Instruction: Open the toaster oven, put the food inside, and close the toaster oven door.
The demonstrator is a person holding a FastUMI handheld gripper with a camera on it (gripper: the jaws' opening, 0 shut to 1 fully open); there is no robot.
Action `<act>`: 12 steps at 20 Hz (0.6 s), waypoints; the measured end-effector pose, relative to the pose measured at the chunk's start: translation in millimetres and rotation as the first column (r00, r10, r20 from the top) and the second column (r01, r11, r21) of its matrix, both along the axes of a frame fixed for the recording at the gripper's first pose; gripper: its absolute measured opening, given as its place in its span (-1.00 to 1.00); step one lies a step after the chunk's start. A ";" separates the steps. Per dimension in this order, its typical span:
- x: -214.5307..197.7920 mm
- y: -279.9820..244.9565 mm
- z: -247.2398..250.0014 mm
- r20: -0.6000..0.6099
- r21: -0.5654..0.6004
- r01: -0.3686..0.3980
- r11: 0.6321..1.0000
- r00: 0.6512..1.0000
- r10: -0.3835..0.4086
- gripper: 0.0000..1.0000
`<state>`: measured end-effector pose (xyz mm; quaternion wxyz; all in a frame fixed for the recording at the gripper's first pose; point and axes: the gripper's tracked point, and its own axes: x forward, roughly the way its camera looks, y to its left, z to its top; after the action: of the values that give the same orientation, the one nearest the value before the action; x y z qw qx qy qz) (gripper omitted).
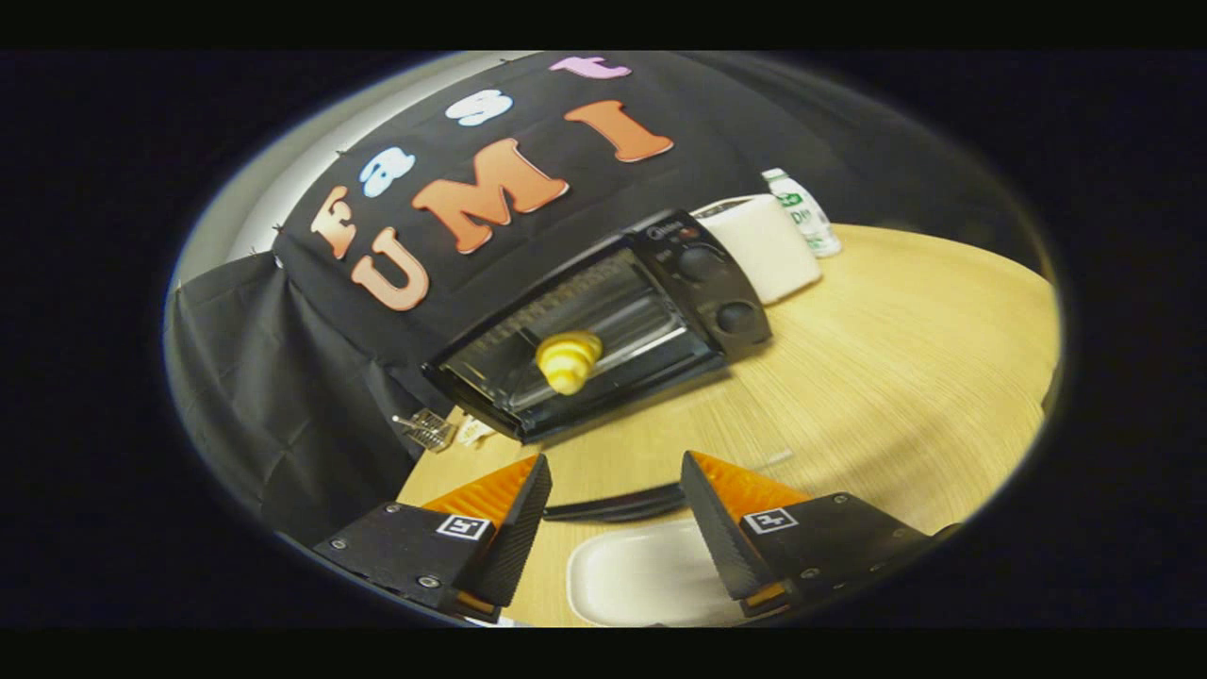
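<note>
Gripper [615, 490] at lower centre of the frame, fingers spread wide apart, holding nothing. Between and just below the fingers: a white plate [641, 575] on the wooden table [896, 377]. A dark cable [613, 506] runs across the gap between the fingertips.

Toaster oven [603, 321] sits beyond the fingers, centre of the frame, well apart from them, tilted in the view. Its glass door looks shut. A yellow croissant-shaped food piece [568, 360] shows at the door's middle, seemingly behind the glass; cannot tell for sure.

Right of the oven, upper right: a white roll [768, 247] touching its side, then a small bottle [801, 212]. A small wire object [429, 429] lies by the oven's left corner.
</note>
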<state>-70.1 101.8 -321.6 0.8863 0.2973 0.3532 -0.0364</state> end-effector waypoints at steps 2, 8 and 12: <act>-13.2 -0.4 -7.0 -0.022 -0.029 -0.030 0.999 0.999 0.030 0.65; -21.6 1.0 -40.1 -0.115 -0.126 -0.193 0.973 0.977 0.179 0.65; -9.8 6.8 -41.2 -0.115 -0.152 -0.268 0.951 0.961 0.252 0.76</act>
<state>-79.9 108.6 -362.8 0.8873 0.1713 0.4266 0.0373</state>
